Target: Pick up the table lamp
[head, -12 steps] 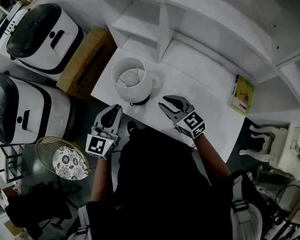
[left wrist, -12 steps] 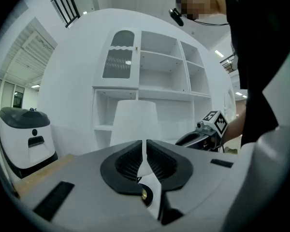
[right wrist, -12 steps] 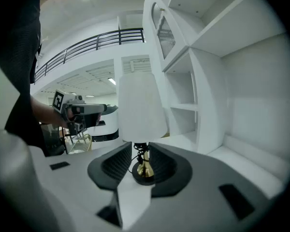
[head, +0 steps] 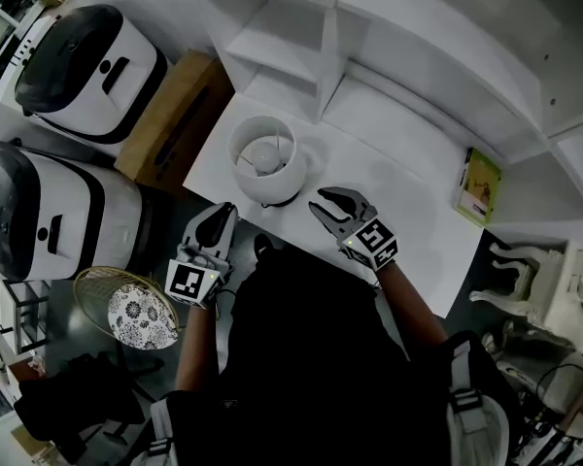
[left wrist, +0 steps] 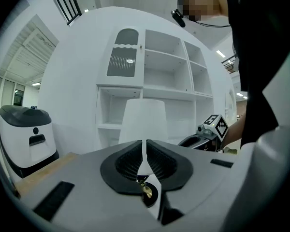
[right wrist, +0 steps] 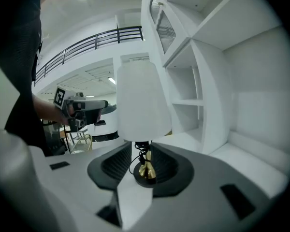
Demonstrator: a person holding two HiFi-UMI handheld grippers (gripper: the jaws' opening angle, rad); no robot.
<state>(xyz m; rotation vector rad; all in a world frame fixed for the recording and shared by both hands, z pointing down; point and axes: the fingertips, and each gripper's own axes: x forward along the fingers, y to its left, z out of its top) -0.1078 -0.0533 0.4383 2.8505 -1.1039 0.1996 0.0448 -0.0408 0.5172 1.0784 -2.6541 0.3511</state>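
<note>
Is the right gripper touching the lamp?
Apart. The head view shows bare table between the right gripper and the lamp.

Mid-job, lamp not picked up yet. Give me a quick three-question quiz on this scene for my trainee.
1. True or false: the left hand-held gripper is clamped on the table lamp.
2. In the head view, what sits beside the white desk, to the lamp's left? A) cardboard box B) laptop C) bucket
3. Jaws of the right hand-held gripper: open or shut?

Key:
1. False. Both grippers stand apart from the lamp.
2. A.
3. Shut, with nothing held.
</note>
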